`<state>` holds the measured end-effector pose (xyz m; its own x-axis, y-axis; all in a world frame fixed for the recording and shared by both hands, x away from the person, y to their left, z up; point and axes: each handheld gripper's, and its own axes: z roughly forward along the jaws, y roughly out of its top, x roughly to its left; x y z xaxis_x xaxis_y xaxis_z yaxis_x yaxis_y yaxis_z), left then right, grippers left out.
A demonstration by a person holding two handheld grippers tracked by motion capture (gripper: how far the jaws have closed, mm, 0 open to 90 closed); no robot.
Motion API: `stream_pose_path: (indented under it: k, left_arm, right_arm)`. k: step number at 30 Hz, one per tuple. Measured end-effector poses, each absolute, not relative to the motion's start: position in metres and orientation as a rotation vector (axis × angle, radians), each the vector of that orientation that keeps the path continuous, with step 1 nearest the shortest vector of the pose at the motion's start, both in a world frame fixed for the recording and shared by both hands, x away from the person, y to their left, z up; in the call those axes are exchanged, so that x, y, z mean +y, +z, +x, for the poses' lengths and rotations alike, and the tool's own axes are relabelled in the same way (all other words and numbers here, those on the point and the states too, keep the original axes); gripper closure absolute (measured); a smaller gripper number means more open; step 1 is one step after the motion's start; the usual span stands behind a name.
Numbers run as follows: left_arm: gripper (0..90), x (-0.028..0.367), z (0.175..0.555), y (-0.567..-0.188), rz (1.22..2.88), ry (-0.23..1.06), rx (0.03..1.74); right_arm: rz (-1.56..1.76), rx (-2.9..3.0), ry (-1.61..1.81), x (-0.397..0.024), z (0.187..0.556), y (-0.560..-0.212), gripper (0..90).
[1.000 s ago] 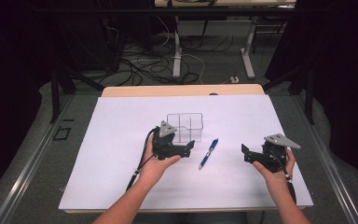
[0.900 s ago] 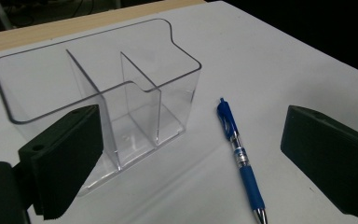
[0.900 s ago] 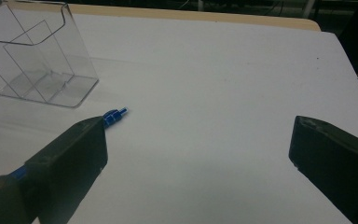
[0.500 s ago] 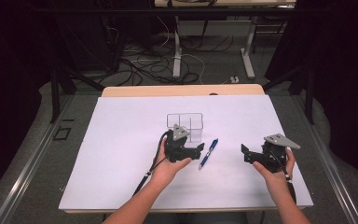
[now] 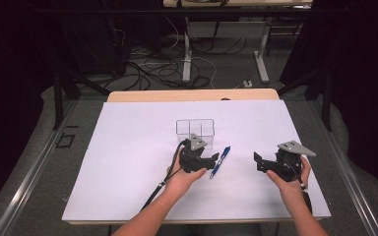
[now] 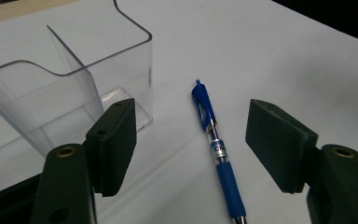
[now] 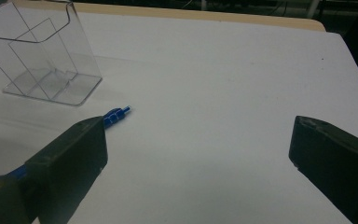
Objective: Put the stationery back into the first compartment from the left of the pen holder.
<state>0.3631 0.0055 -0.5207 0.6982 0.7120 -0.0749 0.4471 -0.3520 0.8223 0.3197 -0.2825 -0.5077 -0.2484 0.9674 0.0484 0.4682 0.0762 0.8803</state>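
Pen: slim blue barrel with a clear mid-section and a rubbery grip, lying flat on the white sheet; in the high view it sits at 3 o'clock of the left gripper, tip end toward 6 o'clock.
Left gripper: matte black blocky pads, part open and just been closing; the pen lies between the jaws, untouched.
Right gripper: matte black jaws spread wide, nothing between them, at 3 o'clock of the pen and well apart from it.
Organizer: clear hard plastic box, rounded corners, thin inner dividers, upright at 12 o'clock of the left gripper.
Table: smooth white cover over a pale wooden edge.
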Motion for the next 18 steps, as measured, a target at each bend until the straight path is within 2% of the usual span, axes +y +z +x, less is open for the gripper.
stream_pose_path:
  k: [4, 5, 10, 18]
  left_arm:
    - [36.7, 0.003, 0.364, -0.525, 2.019, 0.391, 0.899]
    - [39.6, 0.002, 0.365, -0.526, 2.020, 0.379, 0.897]
    - [40.0, 0.000, 0.367, -0.531, 2.039, 0.350, 0.919]
    - [46.2, -0.003, 0.369, -0.538, 2.060, 0.295, 0.933]
  right_arm:
    - [1.434, 1.786, 1.107, -0.284, 0.317, -0.506, 3.9]
    - [1.434, 1.785, 1.105, -0.285, 0.317, -0.506, 3.9]
    - [1.433, 1.783, 1.102, -0.285, 0.316, -0.506, 3.9]
    - [1.420, 1.789, 1.116, -0.285, 0.317, -0.506, 3.9]
